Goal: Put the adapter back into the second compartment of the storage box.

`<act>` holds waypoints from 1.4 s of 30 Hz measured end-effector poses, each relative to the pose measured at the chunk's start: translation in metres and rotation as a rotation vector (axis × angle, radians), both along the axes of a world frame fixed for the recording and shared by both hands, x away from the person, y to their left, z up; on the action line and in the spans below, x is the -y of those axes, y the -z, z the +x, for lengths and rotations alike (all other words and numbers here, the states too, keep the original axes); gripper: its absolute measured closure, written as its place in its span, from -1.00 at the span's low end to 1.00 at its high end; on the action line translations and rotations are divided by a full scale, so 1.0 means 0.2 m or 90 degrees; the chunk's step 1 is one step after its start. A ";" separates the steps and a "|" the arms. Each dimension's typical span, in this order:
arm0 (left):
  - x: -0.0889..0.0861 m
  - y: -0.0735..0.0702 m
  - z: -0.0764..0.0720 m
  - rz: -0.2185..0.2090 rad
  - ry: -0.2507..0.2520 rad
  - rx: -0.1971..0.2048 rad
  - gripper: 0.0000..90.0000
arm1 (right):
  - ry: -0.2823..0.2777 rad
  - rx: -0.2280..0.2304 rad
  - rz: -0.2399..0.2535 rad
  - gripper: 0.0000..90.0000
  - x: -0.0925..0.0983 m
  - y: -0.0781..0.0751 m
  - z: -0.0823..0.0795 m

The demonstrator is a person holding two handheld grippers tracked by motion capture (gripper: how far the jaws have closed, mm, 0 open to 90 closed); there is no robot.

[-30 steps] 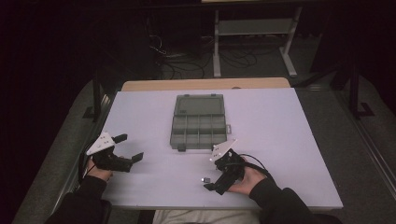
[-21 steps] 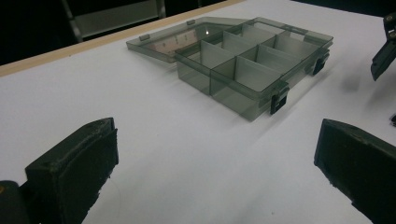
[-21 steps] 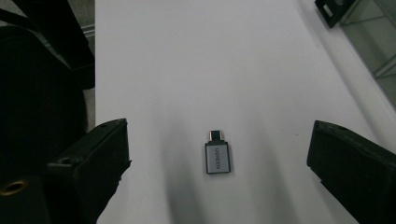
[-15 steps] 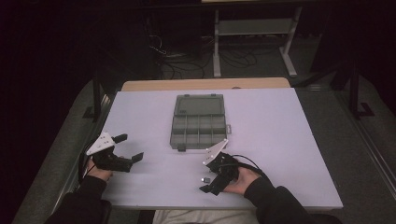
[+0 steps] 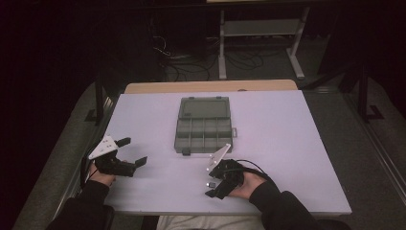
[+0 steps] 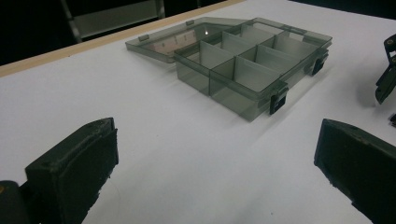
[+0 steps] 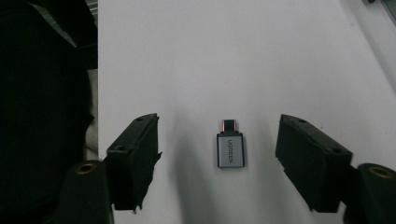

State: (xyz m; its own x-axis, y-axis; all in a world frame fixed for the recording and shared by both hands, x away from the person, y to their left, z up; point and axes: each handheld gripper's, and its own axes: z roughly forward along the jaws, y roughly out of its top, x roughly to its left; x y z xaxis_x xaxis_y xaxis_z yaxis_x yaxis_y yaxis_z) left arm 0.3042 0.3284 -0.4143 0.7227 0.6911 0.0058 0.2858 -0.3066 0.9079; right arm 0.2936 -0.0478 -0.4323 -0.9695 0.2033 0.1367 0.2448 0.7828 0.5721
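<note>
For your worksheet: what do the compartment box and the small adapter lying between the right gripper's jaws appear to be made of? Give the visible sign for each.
Compartment box: probably smoky translucent plastic, glossy; the dividers show through its walls and the open lid catches a glint.
Adapter: body looks like matte silver-grey metal, perhaps aluminium, with printed lettering and a darker plug end; painted plastic cannot be ruled out.

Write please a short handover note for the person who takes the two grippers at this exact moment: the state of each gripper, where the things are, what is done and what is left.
Left gripper: open, holds nothing, at the left side of the white table, aimed toward the box.
Right gripper: open, jaws either side of the small grey adapter, not touching it.
The adapter lies flat on the table near its front edge, in front of the organizer box.
The box sits mid-table, its lid open and laid flat behind; the compartments look empty.
Done: the box is open and the right gripper is lined up on the adapter.
Left, probably: close on the adapter, lift it and put it into a compartment.
</note>
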 end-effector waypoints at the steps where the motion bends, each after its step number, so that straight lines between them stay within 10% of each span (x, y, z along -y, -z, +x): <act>1: 0.00 0.00 0.00 0.000 0.001 0.000 -1.00 | -0.002 -0.002 -0.002 -0.28 0.00 0.00 0.00; 30: 0.00 0.00 0.00 0.001 0.001 0.001 -1.00 | 0.004 0.038 -0.027 0.65 0.00 0.01 -0.01; 42: 0.00 0.00 0.01 0.000 0.004 0.001 -1.00 | 0.009 0.030 -0.010 0.67 0.01 -0.04 0.00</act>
State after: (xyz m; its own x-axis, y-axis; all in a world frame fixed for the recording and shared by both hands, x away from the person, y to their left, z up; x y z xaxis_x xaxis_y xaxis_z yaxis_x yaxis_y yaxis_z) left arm 0.3052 0.3279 -0.4146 0.7270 0.6866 0.0070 0.2825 -0.3084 0.9083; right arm 0.2932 -0.0492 -0.4252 -0.9718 0.2191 0.0868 0.2288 0.7888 0.5705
